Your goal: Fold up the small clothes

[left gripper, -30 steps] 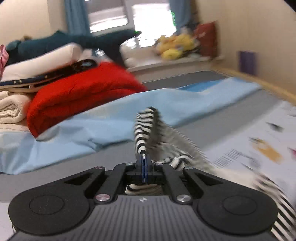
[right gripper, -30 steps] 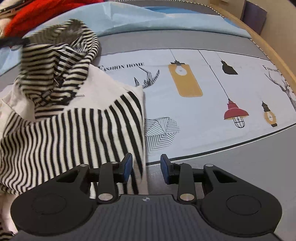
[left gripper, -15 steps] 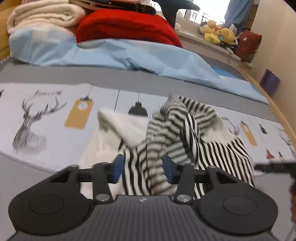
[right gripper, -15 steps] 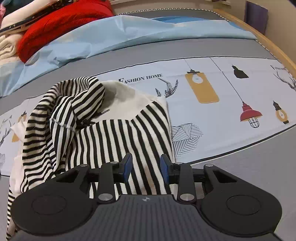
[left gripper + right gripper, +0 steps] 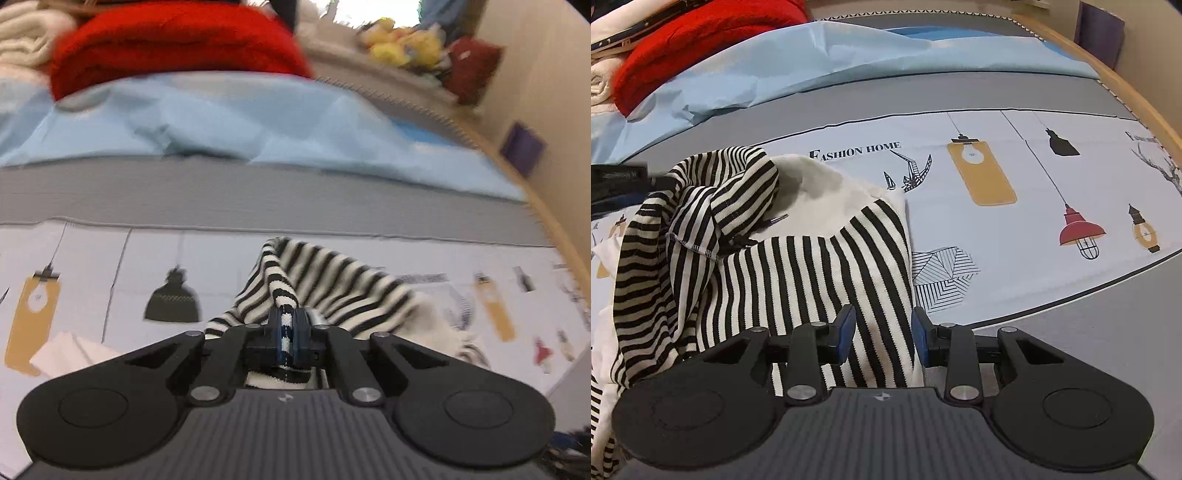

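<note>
While bunched: one striped garment (image 5: 798, 258) | two grippers | one red blanket (image 5: 701, 40)

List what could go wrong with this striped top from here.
1. The left gripper, whose jaws have just closed, pinches only a thin fold of the striped top; a pull may slip it free.
2. The right gripper stands open around the hem, so that side may drag when the left lifts.
3. The top lies bunched with its white lining showing, so a fold now may trap wrinkles.

Striped top (image 5: 812, 266) btwn tool (image 5: 882, 332) pads, maybe loose
</note>
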`<move>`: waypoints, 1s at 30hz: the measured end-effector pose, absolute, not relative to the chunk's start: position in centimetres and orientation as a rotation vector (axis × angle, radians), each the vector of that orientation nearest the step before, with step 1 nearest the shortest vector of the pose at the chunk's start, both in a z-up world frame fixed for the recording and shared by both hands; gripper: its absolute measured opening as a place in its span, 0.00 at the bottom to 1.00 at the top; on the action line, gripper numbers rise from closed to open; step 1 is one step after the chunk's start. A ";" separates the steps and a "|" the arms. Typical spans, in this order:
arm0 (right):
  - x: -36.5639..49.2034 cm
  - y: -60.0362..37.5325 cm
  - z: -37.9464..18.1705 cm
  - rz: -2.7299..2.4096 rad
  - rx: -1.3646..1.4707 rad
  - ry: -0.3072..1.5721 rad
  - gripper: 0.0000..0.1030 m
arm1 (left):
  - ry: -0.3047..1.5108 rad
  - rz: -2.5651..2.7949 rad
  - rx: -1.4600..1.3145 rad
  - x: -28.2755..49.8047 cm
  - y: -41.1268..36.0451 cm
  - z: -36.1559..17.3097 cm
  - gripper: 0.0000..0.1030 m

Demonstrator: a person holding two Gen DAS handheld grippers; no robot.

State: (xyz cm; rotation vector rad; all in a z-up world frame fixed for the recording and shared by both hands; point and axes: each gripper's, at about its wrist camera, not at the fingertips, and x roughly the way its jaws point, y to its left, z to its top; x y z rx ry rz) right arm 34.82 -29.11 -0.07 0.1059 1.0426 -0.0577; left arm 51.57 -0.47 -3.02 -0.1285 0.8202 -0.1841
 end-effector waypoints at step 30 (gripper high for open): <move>35.0 -27.8 -4.2 0.019 0.340 1.199 0.39 | 1.298 -0.152 -0.571 39.6 5.2 -11.7 0.16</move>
